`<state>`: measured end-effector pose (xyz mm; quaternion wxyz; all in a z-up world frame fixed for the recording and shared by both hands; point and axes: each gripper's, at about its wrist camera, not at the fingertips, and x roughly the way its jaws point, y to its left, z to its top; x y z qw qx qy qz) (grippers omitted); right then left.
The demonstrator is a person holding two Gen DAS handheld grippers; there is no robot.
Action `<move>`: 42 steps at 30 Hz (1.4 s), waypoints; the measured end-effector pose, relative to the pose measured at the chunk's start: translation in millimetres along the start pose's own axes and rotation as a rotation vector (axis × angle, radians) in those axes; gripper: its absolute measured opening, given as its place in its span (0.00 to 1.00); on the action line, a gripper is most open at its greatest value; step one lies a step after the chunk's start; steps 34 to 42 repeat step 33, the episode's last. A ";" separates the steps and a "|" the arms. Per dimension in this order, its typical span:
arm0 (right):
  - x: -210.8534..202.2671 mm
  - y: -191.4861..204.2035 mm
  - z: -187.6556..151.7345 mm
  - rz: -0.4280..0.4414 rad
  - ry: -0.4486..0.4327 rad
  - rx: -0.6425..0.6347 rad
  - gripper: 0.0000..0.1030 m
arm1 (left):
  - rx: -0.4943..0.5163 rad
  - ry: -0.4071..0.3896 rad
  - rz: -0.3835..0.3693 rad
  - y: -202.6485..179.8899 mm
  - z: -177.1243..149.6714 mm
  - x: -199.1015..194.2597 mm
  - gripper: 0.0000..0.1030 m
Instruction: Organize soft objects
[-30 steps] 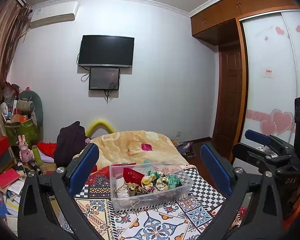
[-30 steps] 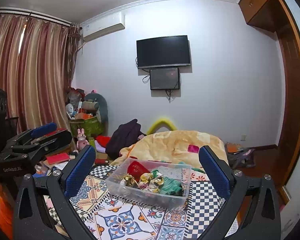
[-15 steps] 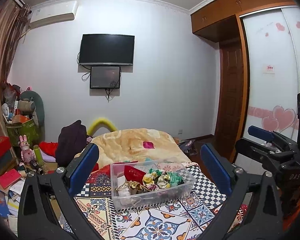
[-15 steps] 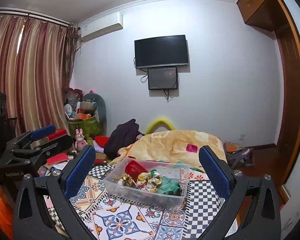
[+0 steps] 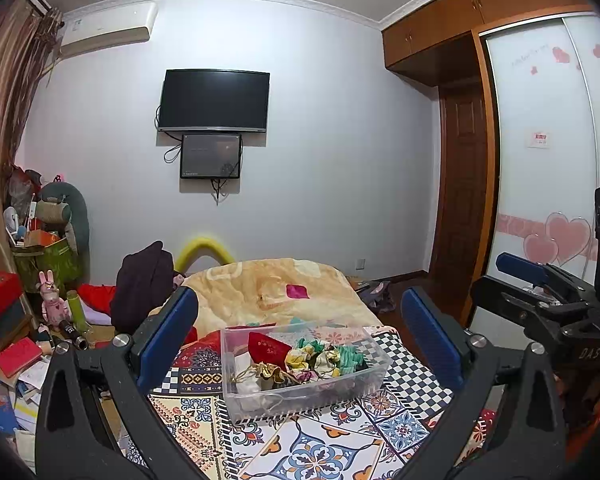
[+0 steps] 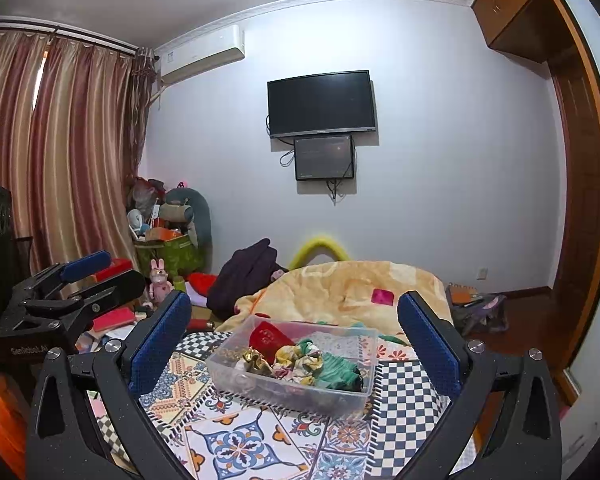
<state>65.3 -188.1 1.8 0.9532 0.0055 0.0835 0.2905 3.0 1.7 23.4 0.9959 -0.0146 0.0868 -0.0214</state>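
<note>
— What's on the patterned cloth point(image 5: 316, 452)?
— A clear plastic bin point(image 5: 300, 364), with the orange blanket point(image 5: 276, 288) just behind it.
— In the bin?
— Soft objects: a red pouch point(image 5: 266, 346), a green fabric piece point(image 6: 336, 370), a gold drawstring bag point(image 5: 266, 372).
— The grippers?
— Left gripper point(image 5: 300, 332) and right gripper point(image 6: 294, 328) hover before the bin, fingers spread wide, holding nothing.

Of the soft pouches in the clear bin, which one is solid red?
The red pouch at the far-left end of the clear bin, with faint gold print. The others beside it are gold, floral yellow and green.
</note>
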 end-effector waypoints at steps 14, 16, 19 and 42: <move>0.0 0.7 1.9 -0.013 -0.008 0.000 1.00 | -0.008 0.012 -0.002 0.0 -3.1 1.1 1.00; 1.0 0.6 1.9 -0.014 -0.006 0.001 1.00 | -0.011 0.018 -0.006 0.5 -3.2 2.0 1.00; 1.6 0.4 1.1 -0.014 -0.003 0.004 1.00 | -0.012 0.022 -0.013 0.5 -2.7 2.7 1.00; 4.4 -0.5 -1.3 -0.011 0.012 0.017 1.00 | -0.018 0.028 -0.016 1.7 -2.7 4.5 1.00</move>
